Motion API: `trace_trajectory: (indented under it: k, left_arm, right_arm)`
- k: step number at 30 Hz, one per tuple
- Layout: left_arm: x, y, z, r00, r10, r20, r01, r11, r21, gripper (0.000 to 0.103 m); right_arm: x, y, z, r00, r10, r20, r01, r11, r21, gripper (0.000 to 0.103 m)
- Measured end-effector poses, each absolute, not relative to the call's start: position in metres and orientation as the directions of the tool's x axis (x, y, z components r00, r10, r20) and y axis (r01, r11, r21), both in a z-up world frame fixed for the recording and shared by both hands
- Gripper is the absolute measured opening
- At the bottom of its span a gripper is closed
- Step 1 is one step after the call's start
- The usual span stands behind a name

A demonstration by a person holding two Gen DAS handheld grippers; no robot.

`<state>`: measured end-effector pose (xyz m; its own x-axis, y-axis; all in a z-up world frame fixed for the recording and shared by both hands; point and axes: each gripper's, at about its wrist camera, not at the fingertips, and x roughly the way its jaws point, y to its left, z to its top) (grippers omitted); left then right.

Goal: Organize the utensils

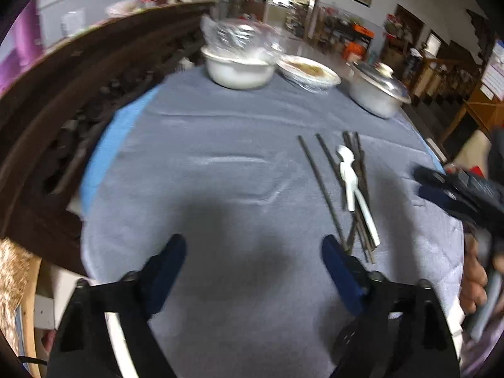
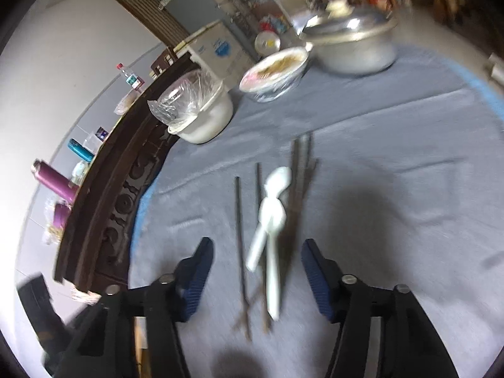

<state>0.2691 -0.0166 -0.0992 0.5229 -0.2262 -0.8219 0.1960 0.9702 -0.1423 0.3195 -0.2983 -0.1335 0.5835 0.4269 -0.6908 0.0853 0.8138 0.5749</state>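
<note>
Two white ceramic spoons (image 1: 352, 182) lie across several dark chopsticks (image 1: 326, 182) on the grey tablecloth (image 1: 220, 145). In the left wrist view they lie to the right of my open, empty left gripper (image 1: 253, 247). In the right wrist view the spoons (image 2: 271, 220) and chopsticks (image 2: 241, 236) lie straight ahead, reaching between the fingers of my open right gripper (image 2: 256, 250), which holds nothing. The right gripper also shows at the right edge of the left wrist view (image 1: 456, 189).
At the far side of the table stand a white bowl covered in plastic wrap (image 1: 239, 63), a bowl of food (image 1: 308, 71) and a lidded metal pot (image 1: 376, 89). A dark carved wooden ledge (image 1: 63, 104) with bottles runs along the left.
</note>
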Motion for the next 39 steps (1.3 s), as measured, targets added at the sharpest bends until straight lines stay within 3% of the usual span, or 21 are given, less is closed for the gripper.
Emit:
trace_trajectory:
  k: [6,13,16,18,22,29,39]
  left_arm:
    - [0.29,-0.028,-0.11,0.494,-0.285,-0.821,0.243,0.952,-0.185,0.073]
    - [0.31,-0.036,-0.117,0.476,-0.317,-0.82,0.297,0.936,-0.19,0.073]
    - [0.318,-0.042,-0.117,0.463,-0.35,-0.814,0.331,0.921,-0.208,0.073]
    - [0.323,-0.047,-0.118,0.457,-0.369,-0.809,0.345,0.912,-0.221,0.073]
    - [0.335,-0.058,-0.125,0.417,-0.398,-0.817,0.36,0.898,-0.254,0.061]
    - [0.348,-0.087,-0.133,0.377,-0.405,-0.833,0.38,0.888,-0.26,0.061]
    - [0.383,-0.162,-0.15,0.325,-0.362,-0.874,0.438,0.876,-0.201,0.061]
  right_arm:
    - [0.403,-0.29,-0.179,0.49,0.504,-0.711,0.182,0.739,0.649,0.048]
    - [0.44,-0.288,-0.203,0.437,0.439,-0.786,0.294,0.756,0.585,0.041]
    - [0.454,-0.284,-0.204,0.422,0.389,-0.819,0.291,0.797,0.529,0.029]
    - [0.459,-0.281,-0.202,0.426,0.386,-0.819,0.269,0.81,0.522,0.029]
    - [0.446,-0.29,-0.2,0.469,0.413,-0.78,0.222,0.8,0.557,0.029]
    - [0.391,-0.329,-0.175,0.622,0.477,-0.621,0.14,0.713,0.687,0.029]
    - [0.305,-0.358,-0.159,0.704,0.422,-0.572,0.127,0.717,0.685,0.029]
